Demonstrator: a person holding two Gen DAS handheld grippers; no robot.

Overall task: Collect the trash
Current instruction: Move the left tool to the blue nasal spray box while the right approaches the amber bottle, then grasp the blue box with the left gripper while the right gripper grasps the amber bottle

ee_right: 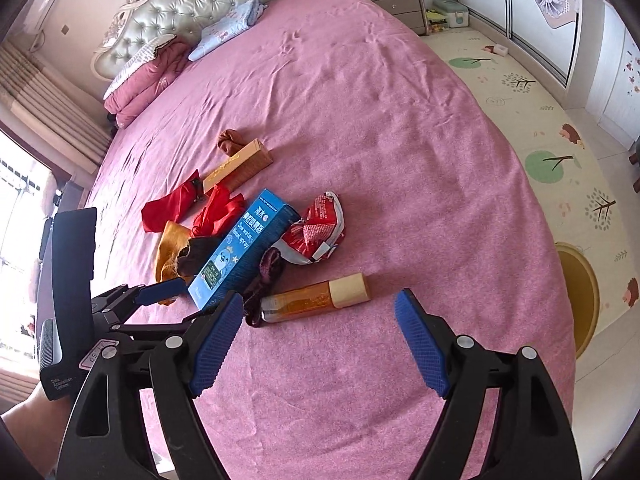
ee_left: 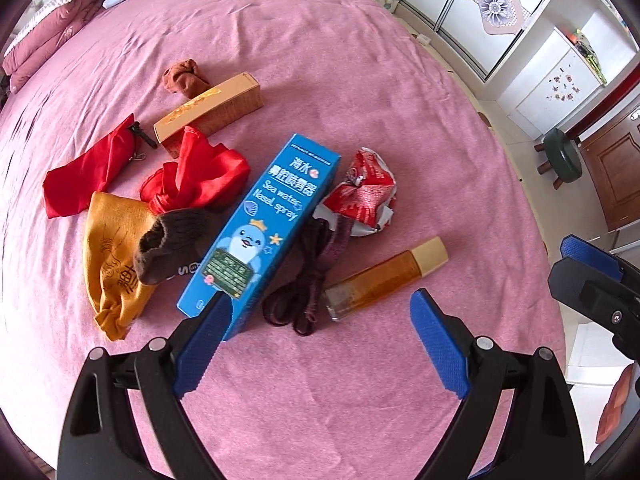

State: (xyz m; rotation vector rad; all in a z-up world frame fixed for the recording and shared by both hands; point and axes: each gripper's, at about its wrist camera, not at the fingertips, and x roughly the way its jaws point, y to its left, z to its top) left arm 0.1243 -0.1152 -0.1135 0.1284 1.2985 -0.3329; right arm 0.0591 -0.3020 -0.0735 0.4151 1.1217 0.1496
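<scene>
A heap of items lies on the pink bed (ee_left: 320,60). A blue nasal spray box (ee_left: 264,228) lies in the middle, with a crumpled red and silver wrapper (ee_left: 366,192) to its right. An amber bottle with a beige cap (ee_left: 384,280) lies in front, beside a dark purple cord (ee_left: 308,292). A tan box (ee_left: 208,114) lies behind. My left gripper (ee_left: 320,304) is open, hovering just before the blue box and bottle. My right gripper (ee_right: 320,300) is open, just before the bottle (ee_right: 316,298); the blue box (ee_right: 240,252) and wrapper (ee_right: 316,232) lie beyond it.
Red cloths (ee_left: 192,176), a yellow cloth (ee_left: 112,256), a dark brown sock (ee_left: 168,248) and a brown sock (ee_left: 184,76) lie at the left. Pillows (ee_right: 148,76) and a headboard (ee_right: 208,4) are at the far end. A yellow bin (ee_right: 580,296) stands on the floor at the right.
</scene>
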